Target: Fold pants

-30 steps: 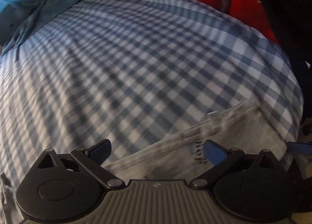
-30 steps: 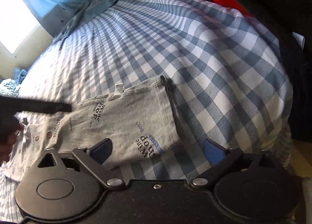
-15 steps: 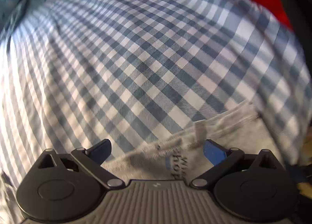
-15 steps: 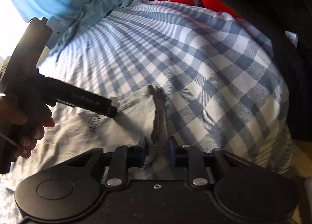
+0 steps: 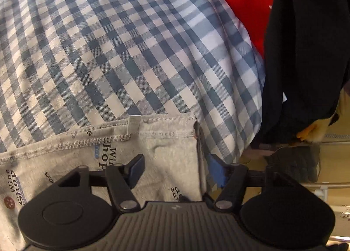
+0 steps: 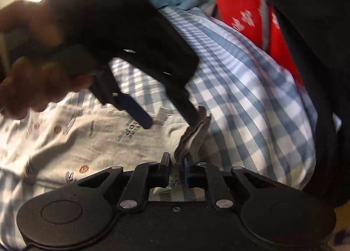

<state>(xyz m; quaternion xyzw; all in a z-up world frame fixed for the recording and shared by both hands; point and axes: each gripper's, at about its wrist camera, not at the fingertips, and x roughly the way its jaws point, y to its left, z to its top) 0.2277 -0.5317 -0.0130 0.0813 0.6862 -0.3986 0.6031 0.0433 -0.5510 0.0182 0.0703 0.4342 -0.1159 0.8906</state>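
Grey printed knit pants (image 5: 166,152) lie flat on the blue-and-white checked bedsheet (image 5: 131,54) in the left wrist view, their stitched hem running left to right just ahead of the left gripper (image 5: 175,170). Its blue-padded jaws stand wide apart and straddle the garment's near right corner: the left pad sits over the cloth, the right pad just beyond the folded side edge, over the sheet. Nothing is pinched yet, as far as I can judge. The long axis of the pants runs off to the left, out of the picture, so their full length is cut off. A red cloth with white characters (image 5: 245,4) and a dark fabric mass (image 5: 306,54) fill the upper right.

From the right wrist view, the right gripper (image 6: 176,162) has its jaws drawn narrow on a raised ridge of the same side edge of the pants (image 6: 109,141), which spread away to the left. The left gripper (image 6: 166,108), held in a hand (image 6: 32,80), reaches down to that edge just beyond the pinch, so both tools work one edge, close together. Motion blur smears this picture; whether the far tool touches cloth is unclear.
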